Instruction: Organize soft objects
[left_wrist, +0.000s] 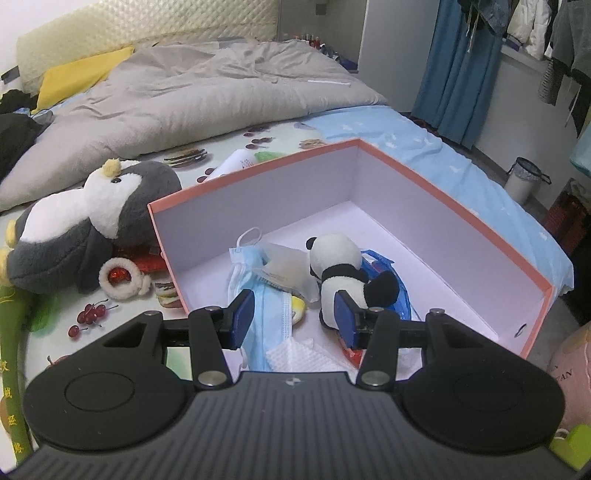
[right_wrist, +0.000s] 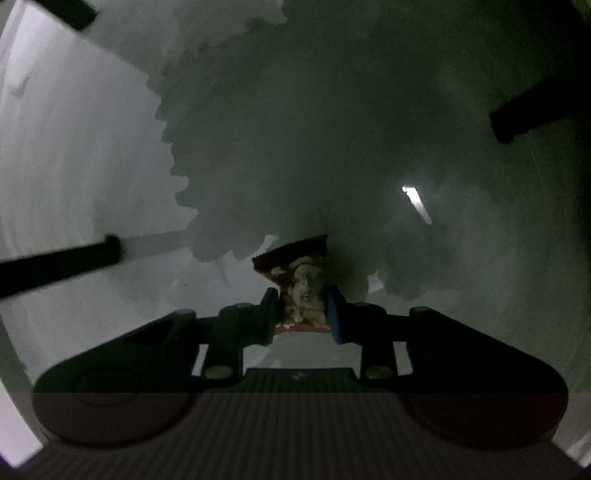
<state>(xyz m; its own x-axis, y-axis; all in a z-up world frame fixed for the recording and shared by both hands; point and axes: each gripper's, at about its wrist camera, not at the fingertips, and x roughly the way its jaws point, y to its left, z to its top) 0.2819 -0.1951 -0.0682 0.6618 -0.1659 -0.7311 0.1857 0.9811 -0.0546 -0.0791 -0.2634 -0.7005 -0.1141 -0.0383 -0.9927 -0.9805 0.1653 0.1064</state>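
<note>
Hovering wide open over the box (left_wrist: 436, 206), the left hand-held gripper (left_wrist: 293, 319) straddles the panda (left_wrist: 338, 269); the right hand-held gripper (right_wrist: 301, 314) pinches a snack packet (right_wrist: 301, 284), probably for boxing.

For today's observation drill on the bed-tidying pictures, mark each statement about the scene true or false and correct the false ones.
1. The panda plush sits inside the pink-rimmed box. True.
2. The left gripper is clamped on the penguin plush. False: its jaws stand open over the box, and the penguin lies outside on the bed.
3. The right gripper pinches a brown snack packet. True.
4. A blue face mask lies in the box. True.
5. The fluffy hair tie is inside the box. False: it lies on the bed beside the penguin.
</note>
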